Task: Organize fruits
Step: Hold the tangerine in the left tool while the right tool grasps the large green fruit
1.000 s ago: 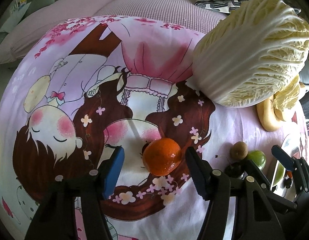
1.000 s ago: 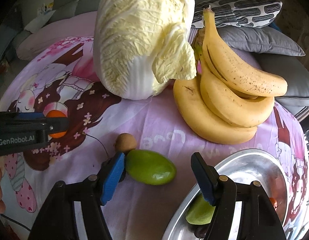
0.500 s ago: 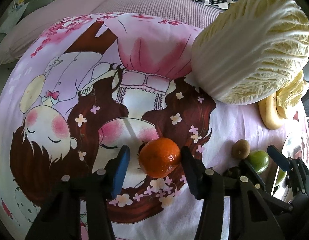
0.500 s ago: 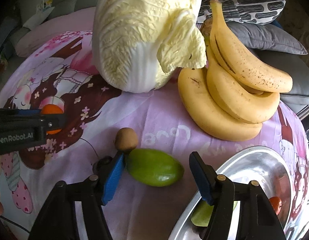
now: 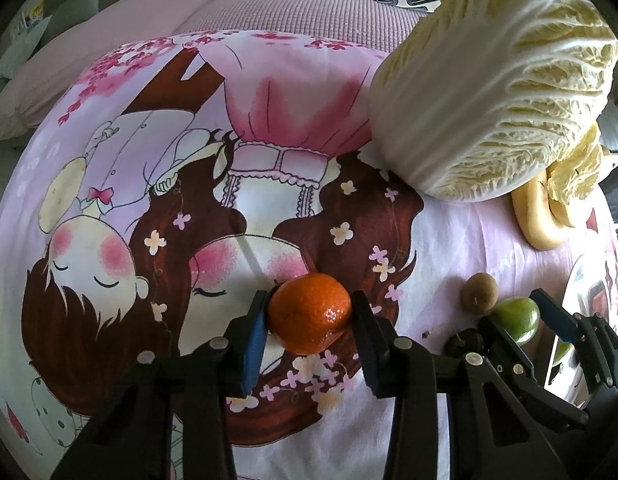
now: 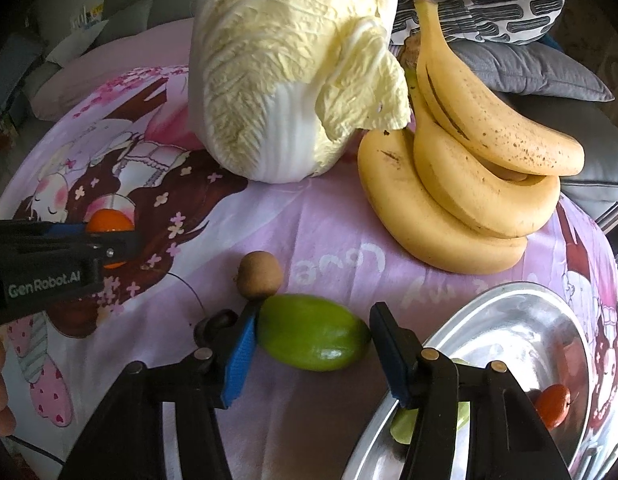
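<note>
The left gripper (image 5: 309, 320) has its jaws closing around an orange (image 5: 309, 318), and both blue pads now press against the fruit's sides, so it grasps the orange, which sits on the printed cloth (image 5: 189, 160) directly between the fingertips. Off to this gripper's right lie a brown kiwi (image 5: 479, 293) and, just past it, a green mango (image 5: 516, 317), with a small dark fruit (image 5: 465, 340) nearer the tool. Farther ahead and to the right, a large napa cabbage (image 5: 493, 92) lies on the cloth, and yellow bananas (image 5: 539, 220) peek out beneath it.

The right gripper (image 6: 313, 344) is also closing its jaws, with the green mango (image 6: 311, 332) lying between them. The left pad touches the mango's end; the right pad stands just clear of it, so the grip is not yet made. The kiwi (image 6: 260, 275) sits just ahead of the left finger, nearly touching the mango. To the right of the tool lies a metal tray (image 6: 509, 320), which holds a small red fruit (image 6: 553, 404) and something green partly hidden behind the finger. Ahead stand the cabbage (image 6: 293, 68) and the bunch of bananas (image 6: 469, 184), side by side. At the far left, the left gripper with its orange (image 6: 109, 222) shows.
</note>
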Action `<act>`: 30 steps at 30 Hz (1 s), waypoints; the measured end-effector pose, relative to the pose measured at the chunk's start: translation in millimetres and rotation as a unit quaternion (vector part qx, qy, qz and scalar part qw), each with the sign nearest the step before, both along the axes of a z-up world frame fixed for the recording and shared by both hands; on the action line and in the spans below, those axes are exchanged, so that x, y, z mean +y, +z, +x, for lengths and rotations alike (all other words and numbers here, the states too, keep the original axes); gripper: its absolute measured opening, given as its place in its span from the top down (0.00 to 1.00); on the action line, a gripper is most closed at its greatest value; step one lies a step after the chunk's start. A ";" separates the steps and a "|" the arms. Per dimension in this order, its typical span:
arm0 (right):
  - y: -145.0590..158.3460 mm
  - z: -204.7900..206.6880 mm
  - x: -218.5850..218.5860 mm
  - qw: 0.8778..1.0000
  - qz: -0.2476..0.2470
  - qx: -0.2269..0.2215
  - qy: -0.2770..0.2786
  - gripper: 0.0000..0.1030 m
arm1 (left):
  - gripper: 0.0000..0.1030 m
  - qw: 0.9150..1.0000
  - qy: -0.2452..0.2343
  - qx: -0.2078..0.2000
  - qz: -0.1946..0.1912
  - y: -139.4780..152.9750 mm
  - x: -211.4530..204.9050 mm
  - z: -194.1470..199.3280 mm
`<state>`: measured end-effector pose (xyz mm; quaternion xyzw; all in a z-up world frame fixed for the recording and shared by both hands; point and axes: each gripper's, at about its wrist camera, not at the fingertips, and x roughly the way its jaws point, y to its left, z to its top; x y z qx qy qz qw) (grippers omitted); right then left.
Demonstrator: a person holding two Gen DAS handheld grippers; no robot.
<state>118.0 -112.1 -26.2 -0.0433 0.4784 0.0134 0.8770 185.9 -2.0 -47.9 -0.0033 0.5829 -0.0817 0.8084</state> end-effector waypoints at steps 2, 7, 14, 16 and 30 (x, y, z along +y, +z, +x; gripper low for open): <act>2.0 -1.9 0.1 1.000 0.003 -0.002 -0.001 0.43 | 0.60 1.000 0.001 -0.001 0.000 2.7 0.4 -2.0; 10.1 -8.0 2.2 1.000 0.008 -0.011 0.002 0.50 | 0.60 1.000 -0.005 -0.008 -0.010 8.9 -0.9 -8.1; 13.2 -12.9 6.2 1.000 0.006 -0.013 0.006 0.53 | 0.60 1.000 -0.011 -0.009 -0.005 13.4 0.9 -19.5; 13.5 -13.5 7.2 1.000 0.003 -0.011 0.008 0.53 | 0.60 1.000 -0.013 -0.009 -0.005 13.8 0.8 -22.4; -7.5 -10.6 22.4 0.999 -0.041 0.018 0.027 0.48 | 0.60 1.000 -0.025 -0.006 -0.006 21.0 -6.8 -31.0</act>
